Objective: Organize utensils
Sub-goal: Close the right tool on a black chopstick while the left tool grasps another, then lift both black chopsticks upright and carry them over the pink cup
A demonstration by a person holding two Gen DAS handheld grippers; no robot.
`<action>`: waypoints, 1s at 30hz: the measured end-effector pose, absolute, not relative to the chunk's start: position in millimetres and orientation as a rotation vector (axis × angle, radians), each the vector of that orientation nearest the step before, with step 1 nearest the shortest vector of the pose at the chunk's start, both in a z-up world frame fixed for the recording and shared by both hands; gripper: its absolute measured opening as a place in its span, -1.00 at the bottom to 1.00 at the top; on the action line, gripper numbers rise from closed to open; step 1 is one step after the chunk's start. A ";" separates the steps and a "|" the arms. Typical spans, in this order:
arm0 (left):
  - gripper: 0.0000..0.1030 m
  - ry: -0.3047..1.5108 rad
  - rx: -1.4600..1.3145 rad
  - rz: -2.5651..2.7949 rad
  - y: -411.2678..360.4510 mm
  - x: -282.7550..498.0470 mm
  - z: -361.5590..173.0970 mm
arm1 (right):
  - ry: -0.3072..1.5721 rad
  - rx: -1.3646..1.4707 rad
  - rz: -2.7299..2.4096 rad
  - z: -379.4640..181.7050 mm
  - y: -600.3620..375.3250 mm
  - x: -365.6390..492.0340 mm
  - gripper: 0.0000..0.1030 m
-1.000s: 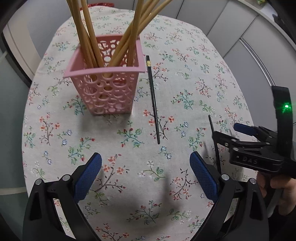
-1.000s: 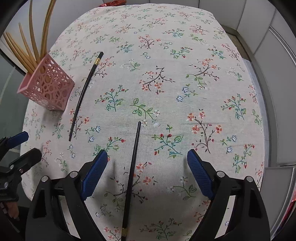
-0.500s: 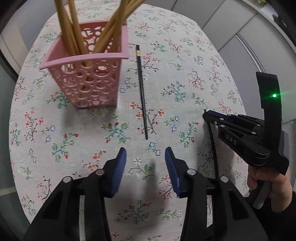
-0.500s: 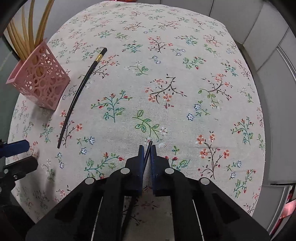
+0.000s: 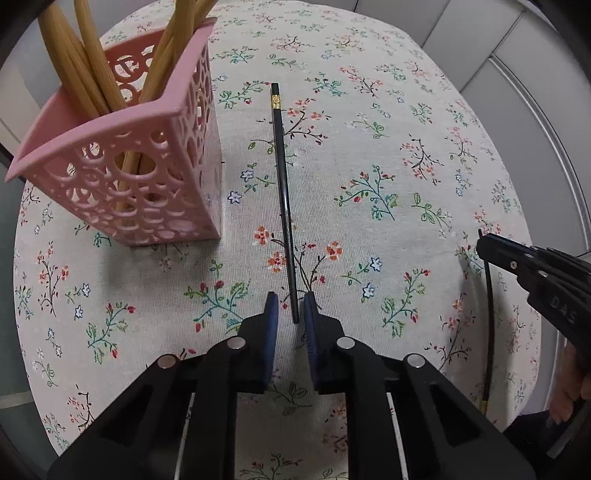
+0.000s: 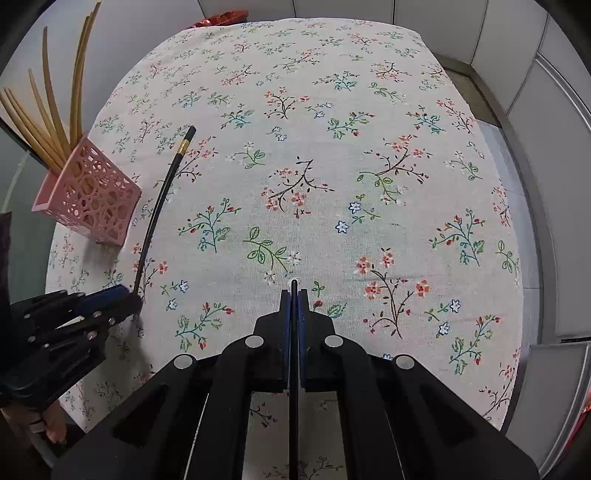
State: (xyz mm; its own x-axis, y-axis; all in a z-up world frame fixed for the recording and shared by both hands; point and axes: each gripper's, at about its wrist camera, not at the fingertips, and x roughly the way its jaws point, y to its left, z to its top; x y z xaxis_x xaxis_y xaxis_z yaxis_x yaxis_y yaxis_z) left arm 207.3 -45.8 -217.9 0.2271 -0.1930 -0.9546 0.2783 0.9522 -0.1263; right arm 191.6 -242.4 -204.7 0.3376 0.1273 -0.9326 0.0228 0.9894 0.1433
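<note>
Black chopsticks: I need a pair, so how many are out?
2. One black chopstick lies beside the pink basket; the other chopstick is clamped in the right hand-held gripper.

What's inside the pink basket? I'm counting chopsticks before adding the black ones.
The pink basket holds several tan wooden chopsticks, leaning out the top. No black ones show inside. Its perforated walls hide their lower ends, so no exact count.

You see a floral tablecloth (image 6: 369,122) sprigged with red, blue and green covering the table, pale grey panelled walls (image 6: 554,221) curving round its far and right sides, and something red (image 6: 218,17) past the cloth's far edge.
</note>
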 end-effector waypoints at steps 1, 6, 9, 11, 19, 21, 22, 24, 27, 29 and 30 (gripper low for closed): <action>-0.86 1.302 0.076 -0.320 -46.5 208.1 -218.3 | 1.224 0.140 0.071 -202.7 -244.5 188.3 -0.95; -0.93 1.298 0.113 -0.323 -48.6 208.3 -216.7 | 1.213 0.151 0.081 -197.3 -249.7 183.4 -0.95; -0.93 1.250 0.147 -0.328 -47.0 200.4 -201.9 | 1.197 0.178 0.084 -192.2 -251.7 182.2 -0.95; -0.93 1.180 0.184 -0.329 -42.8 189.0 -185.2 | 1.174 0.193 0.092 -184.1 -253.6 179.1 -0.95; -0.95 0.871 0.191 -0.351 -28.4 151.3 -108.0 | 1.025 0.196 0.108 -136.2 -259.6 160.8 -0.95; -0.96 0.809 0.190 -0.362 -27.5 143.9 -93.3 | 0.982 0.188 0.106 -123.8 -259.1 154.3 -0.95; -0.96 0.782 0.187 -0.365 -27.1 141.6 -87.0 | 0.964 0.182 0.104 -118.4 -259.1 151.8 -0.95; -0.97 0.730 0.173 -0.375 -24.5 136.6 -74.4 | 0.923 0.167 0.106 -107.0 -258.1 144.8 -0.95; -1.00 0.687 0.150 -0.372 -22.6 135.5 -63.0 | 0.874 0.138 0.110 -94.1 -257.8 136.2 -0.95; -1.00 0.657 0.133 -0.364 -22.2 135.5 -57.0 | 0.846 0.126 0.108 -85.2 -256.5 131.3 -0.95; -1.00 0.645 0.127 -0.362 -21.4 134.8 -54.0 | 0.834 0.121 0.105 -81.8 -256.7 130.1 -0.95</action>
State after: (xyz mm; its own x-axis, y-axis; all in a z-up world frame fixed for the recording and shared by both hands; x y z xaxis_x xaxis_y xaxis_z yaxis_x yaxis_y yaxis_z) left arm 134.8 -21.4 -54.0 0.7392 -0.2895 -0.6080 0.3677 0.9299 0.0043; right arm 130.1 -256.7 -81.8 0.6676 0.1407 -0.7311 -0.0456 0.9879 0.1486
